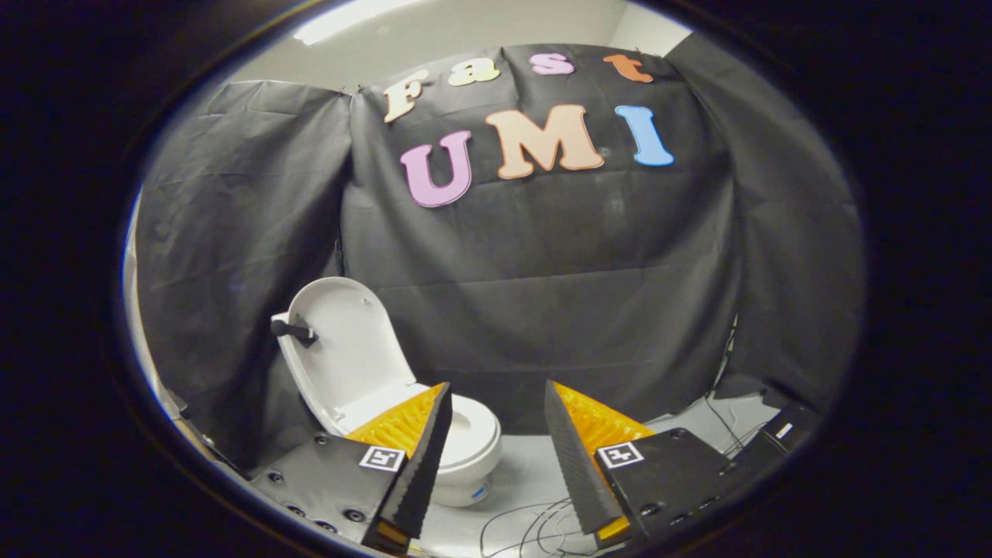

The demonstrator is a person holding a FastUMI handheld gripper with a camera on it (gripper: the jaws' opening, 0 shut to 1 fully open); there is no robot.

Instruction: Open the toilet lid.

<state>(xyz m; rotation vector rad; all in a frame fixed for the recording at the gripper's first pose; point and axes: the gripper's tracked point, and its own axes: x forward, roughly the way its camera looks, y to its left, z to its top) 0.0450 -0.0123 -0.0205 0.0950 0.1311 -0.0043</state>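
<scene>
A small white toilet (pixel 469 449) stands on the pale floor ahead of my fingers, partly behind the left finger. Its lid (pixel 345 349) is raised upright, leaning back toward the black cloth wall, with a short dark handle (pixel 293 330) sticking out from its upper left edge. The seat and bowl rim (pixel 474 428) lie uncovered below it. My gripper (pixel 496 403) is open, its two fingers spread wide with nothing between them. The toilet lies just beyond the left finger; the fingers touch neither lid nor bowl.
Black cloth walls (pixel 542 294) close the booth behind and on both sides. Thin dark cables (pixel 527 527) loop on the floor between the fingers. More cables and a dark box (pixel 783 434) sit at the right, by the wall's foot.
</scene>
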